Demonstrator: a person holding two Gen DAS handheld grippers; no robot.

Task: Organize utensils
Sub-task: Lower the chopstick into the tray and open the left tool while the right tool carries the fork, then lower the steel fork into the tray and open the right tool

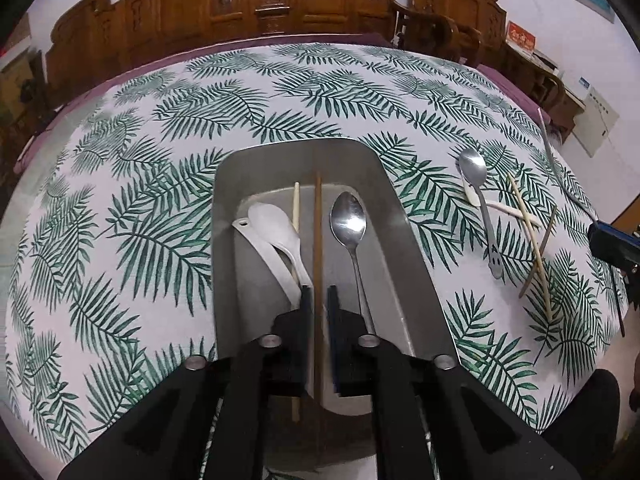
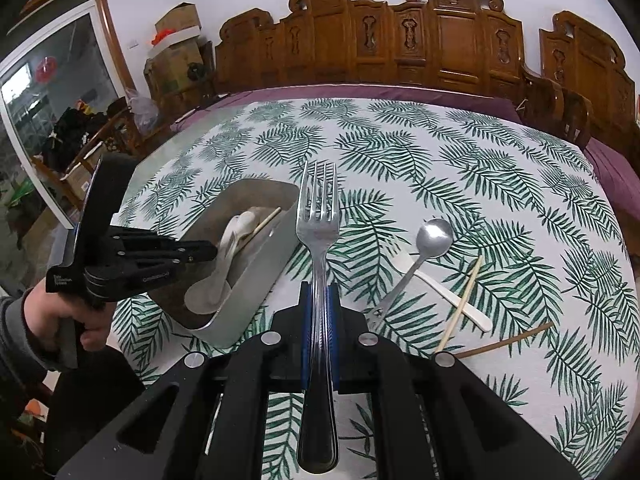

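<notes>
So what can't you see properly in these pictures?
- Left wrist view: the near end of the brown chopstick hides between the left gripper fingers, so whether they pinch it is unclear.
- Left wrist view: the metal spoon handle's end hides behind the gripper.
- Right wrist view: the tray wall and left gripper cover most utensils inside.
- Right wrist view: the fork handle is blurred.

Table [image 2: 460, 152] (leaf-print cloth) bears tray [image 2: 256, 276], loose utensils [image 2: 434, 236].

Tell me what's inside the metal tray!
Inside the metal tray lie two white plastic spoons, a shiny metal spoon, a pale chopstick and a brown chopstick. The left gripper hides the near end, so anything there is unseen.
</notes>
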